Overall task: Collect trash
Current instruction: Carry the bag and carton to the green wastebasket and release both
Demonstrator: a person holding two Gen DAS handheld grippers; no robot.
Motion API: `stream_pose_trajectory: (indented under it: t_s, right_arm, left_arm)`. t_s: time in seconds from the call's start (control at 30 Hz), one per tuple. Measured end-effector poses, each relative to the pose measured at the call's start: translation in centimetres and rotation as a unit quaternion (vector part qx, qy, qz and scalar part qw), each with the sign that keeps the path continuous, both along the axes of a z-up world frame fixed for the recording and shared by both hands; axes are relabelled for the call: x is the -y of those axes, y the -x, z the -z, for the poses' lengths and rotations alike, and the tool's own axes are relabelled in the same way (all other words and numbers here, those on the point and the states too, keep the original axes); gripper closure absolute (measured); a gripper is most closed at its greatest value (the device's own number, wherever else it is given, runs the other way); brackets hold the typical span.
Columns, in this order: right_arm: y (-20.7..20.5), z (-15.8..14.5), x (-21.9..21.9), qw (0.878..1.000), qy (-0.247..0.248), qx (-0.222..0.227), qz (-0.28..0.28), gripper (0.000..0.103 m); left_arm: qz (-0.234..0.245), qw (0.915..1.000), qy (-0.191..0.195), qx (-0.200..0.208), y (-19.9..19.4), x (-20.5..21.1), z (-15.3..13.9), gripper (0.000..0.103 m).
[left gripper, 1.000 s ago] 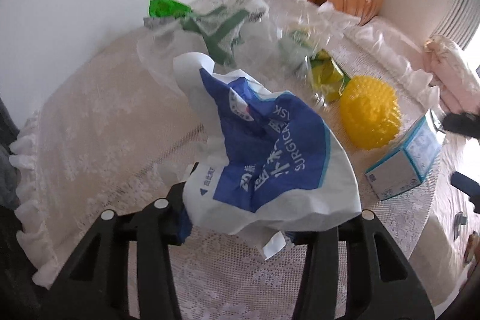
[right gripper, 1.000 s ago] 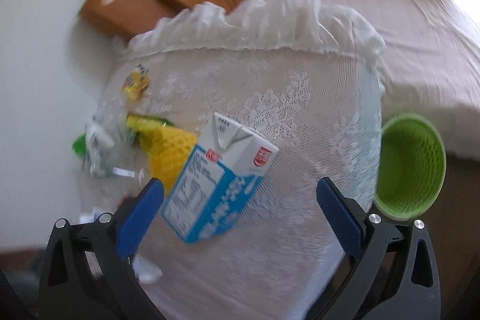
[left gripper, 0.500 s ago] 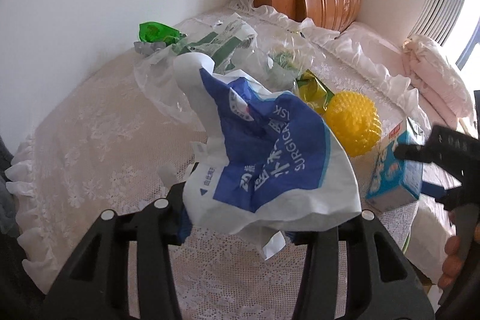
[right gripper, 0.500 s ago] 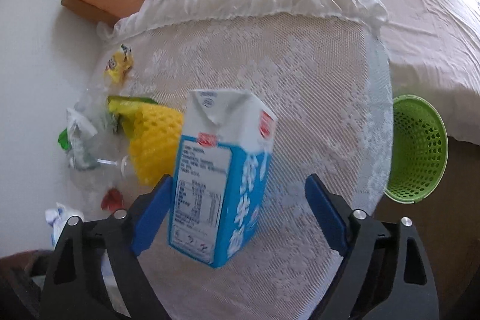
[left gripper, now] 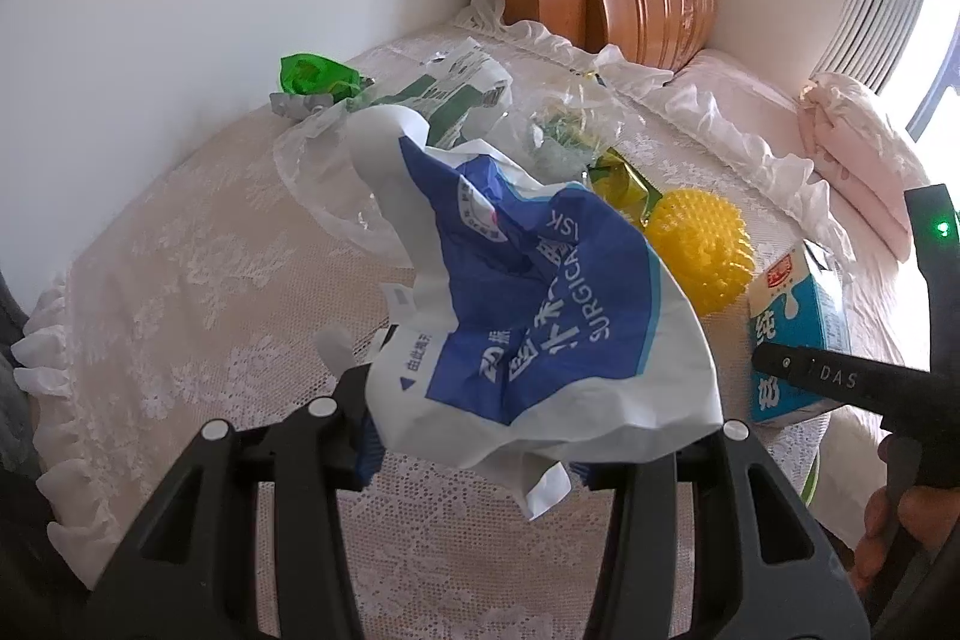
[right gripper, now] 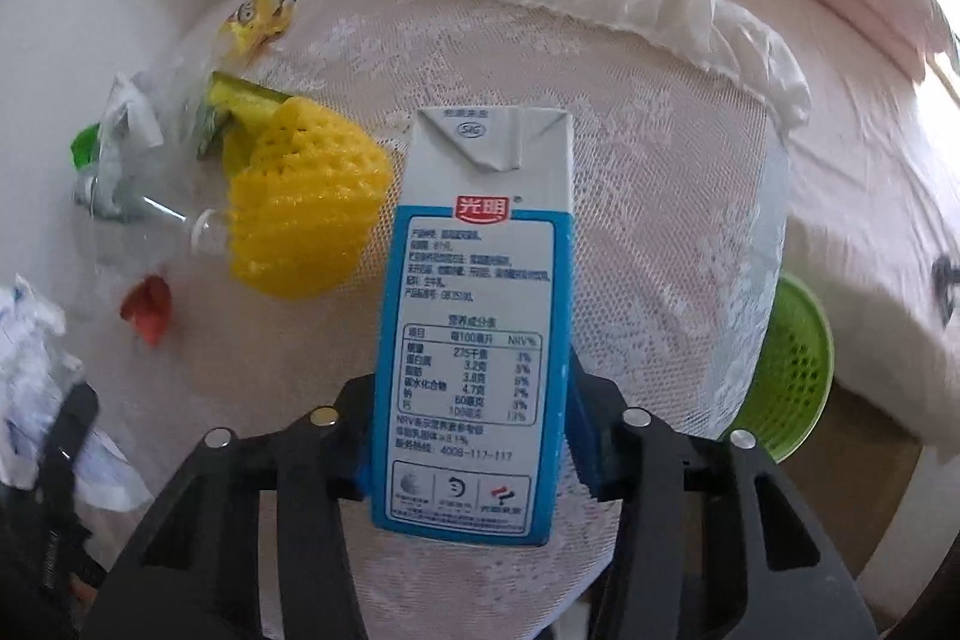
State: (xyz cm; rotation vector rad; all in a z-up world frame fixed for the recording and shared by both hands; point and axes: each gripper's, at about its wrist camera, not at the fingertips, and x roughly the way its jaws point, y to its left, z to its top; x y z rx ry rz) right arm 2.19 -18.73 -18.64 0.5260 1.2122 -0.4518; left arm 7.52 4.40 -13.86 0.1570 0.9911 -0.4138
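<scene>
My left gripper (left gripper: 474, 454) is shut on a crumpled blue-and-white mask bag (left gripper: 540, 316), held above the lace-covered table (left gripper: 180, 292). A blue-and-white milk carton (right gripper: 474, 316) stands between the blue pads of my right gripper (right gripper: 471, 460). Its jaws are closing and the pads press on the carton's sides. In the left wrist view the same carton (left gripper: 798, 304) shows at the right, with a black finger (left gripper: 840, 379) of the right gripper across it and a hand below.
Other litter lies on the table: a yellow foam net (right gripper: 300, 208), a clear plastic bottle (right gripper: 150, 214), a red scrap (right gripper: 147, 304), a yellow wrapper (right gripper: 261, 16), green wrappers (left gripper: 312, 76). A green mesh basket (right gripper: 792, 370) stands beside the table, toward the pink bed (right gripper: 870, 160).
The right gripper's jaws have closed from wide apart onto the carton, which now lines up straight between them. The right gripper has come into the left wrist view. The left still holds the bag.
</scene>
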Motion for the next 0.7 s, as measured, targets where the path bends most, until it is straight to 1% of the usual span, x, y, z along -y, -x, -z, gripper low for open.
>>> stream_pose_trajectory:
  t_s: [0.1, 0.17, 0.27, 0.33, 0.4, 0.47, 0.5, 0.53, 0.6, 0.7]
  right_arm:
    - [1.0, -0.3, 0.9, 0.999, -0.026, 0.024, -0.003, 0.061]
    - [1.4, -0.5, 1.6, 0.998, -0.046, 0.048, -0.009, 0.061]
    - [3.1, -1.2, 3.1, 0.994, -0.080, 0.081, -0.002, 0.061]
    - [4.4, -1.9, 4.6, 0.990, -0.095, 0.099, 0.014, 0.061]
    - [7.0, -3.1, 6.9, 0.989, -0.090, 0.114, 0.036, 0.061]
    - [9.7, -4.1, 9.8, 0.988, -0.072, 0.118, 0.062, 0.061]
    - [11.0, -4.4, 11.0, 0.988, -0.064, 0.118, 0.074, 0.061]
    - [12.3, -4.6, 12.3, 0.988, -0.055, 0.118, 0.086, 0.061]
    - [15.5, -5.0, 15.4, 0.987, -0.031, 0.111, 0.112, 0.061]
    - [19.8, -5.0, 19.6, 0.984, -0.013, 0.100, 0.143, 0.061]
  left_arm:
    - [0.007, 1.0000, -0.002, 0.006, 0.2, 0.4, -0.3, 0.058]
    - [0.017, 0.9998, -0.004, 0.010, 0.6, 0.9, -0.5, 0.058]
    - [0.037, 0.9991, -0.010, 0.018, 1.4, 2.3, -1.0, 0.058]
    - [0.060, 0.9979, -0.008, 0.020, 2.5, 3.6, -1.6, 0.058]
    - [0.091, 0.9955, -0.004, 0.024, 3.9, 5.4, -2.2, 0.058]
    - [0.142, 0.9896, 0.000, 0.027, 6.1, 8.4, -2.9, 0.058]
    - [0.159, 0.9868, 0.002, 0.027, 6.9, 9.6, -3.0, 0.058]
    - [0.189, 0.9817, 0.003, 0.024, 8.2, 11.7, -3.0, 0.058]
    - [0.229, 0.9732, 0.008, 0.016, 10.2, 14.9, -2.9, 0.058]
    - [0.292, 0.9565, 0.010, -0.006, 13.9, 21.5, -1.7, 0.058]
